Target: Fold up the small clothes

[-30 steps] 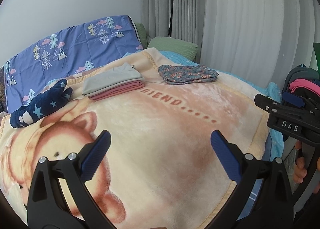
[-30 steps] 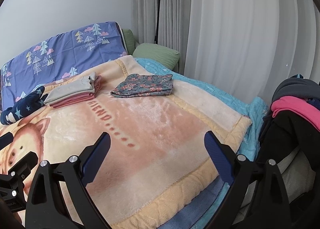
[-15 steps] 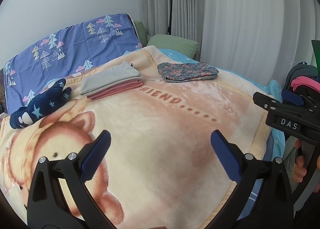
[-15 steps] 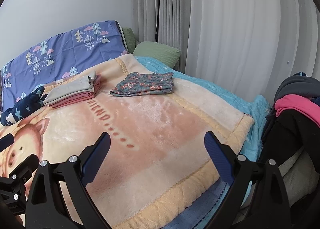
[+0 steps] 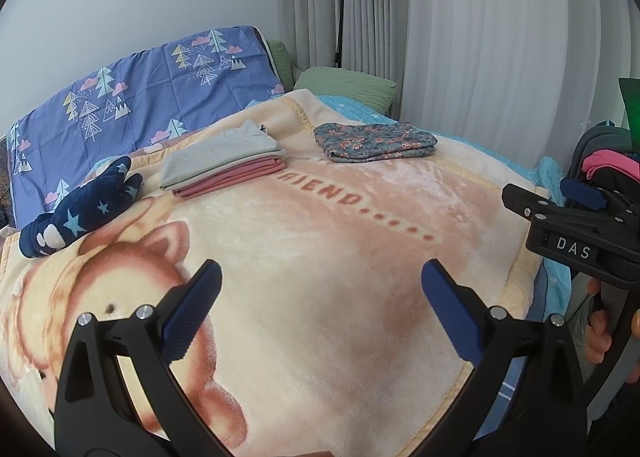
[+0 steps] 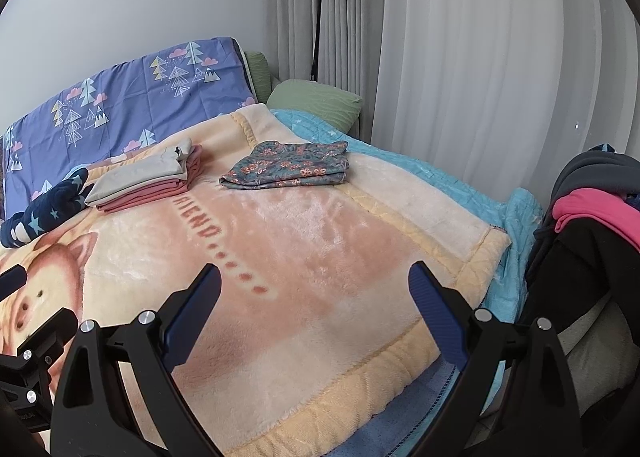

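Over the last second almost nothing has shifted: both the left tongs (image 5: 320,285) and the right tongs (image 6: 314,289) stay spread and empty above the bed's blanket (image 5: 320,277), the folded floral garment (image 5: 374,141) and grey-and-pink stack (image 5: 224,163) lying mid-frame, suggesting a pause between garments.

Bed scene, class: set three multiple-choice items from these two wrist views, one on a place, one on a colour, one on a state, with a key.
1. Where does the floral folded garment lie?
A. on the floor
B. on the blanket, right of the grey-and-pink stack
C. on the green pillow

2. What colour is the top piece of the stack?
A. grey
B. black
C. yellow

3. How do the right tongs stand?
A. shut on cloth
B. open, holding nothing
C. out of view

Key: 1 B, it rests on the plush blanket beside the stack; 2 A, grey lies over pink; 3 B, the blue pads stand wide apart over bare blanket.
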{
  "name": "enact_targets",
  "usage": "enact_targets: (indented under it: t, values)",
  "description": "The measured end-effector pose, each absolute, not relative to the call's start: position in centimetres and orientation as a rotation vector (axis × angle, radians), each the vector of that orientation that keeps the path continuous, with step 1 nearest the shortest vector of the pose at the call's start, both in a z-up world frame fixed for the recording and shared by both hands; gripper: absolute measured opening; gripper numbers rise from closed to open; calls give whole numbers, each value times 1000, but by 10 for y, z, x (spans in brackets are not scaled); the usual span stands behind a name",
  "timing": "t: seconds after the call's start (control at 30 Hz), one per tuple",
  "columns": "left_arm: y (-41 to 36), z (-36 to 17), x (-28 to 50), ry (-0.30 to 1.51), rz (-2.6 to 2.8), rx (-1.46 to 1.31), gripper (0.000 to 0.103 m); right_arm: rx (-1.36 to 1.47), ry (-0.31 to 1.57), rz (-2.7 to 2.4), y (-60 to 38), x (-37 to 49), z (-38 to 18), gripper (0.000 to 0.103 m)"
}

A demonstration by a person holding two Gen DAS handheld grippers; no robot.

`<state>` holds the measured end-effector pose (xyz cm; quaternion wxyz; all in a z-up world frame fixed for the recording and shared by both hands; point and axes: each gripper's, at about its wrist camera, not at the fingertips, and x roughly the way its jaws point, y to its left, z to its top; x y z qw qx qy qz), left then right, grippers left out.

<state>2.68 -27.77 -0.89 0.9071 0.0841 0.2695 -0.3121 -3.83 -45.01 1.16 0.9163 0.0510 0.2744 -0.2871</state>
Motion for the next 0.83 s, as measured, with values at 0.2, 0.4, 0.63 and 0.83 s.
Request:
enact_targets:
  t: [0.2,0.4,0.63,0.83]
  values:
    - [-277,-9,26,557,-644,172,101,105,565,-591,-450,-38,11,95]
    - [-276,-9,26,556,-642,175,101,104,570,-583,-452,-36,9,95]
    - [-275,-9,27,559,-642,176,101,106,575,-583,-453,-34,7,95]
    - [-272,-11,28,564,-641,176,101,106,578,-584,-453,-32,7,95]
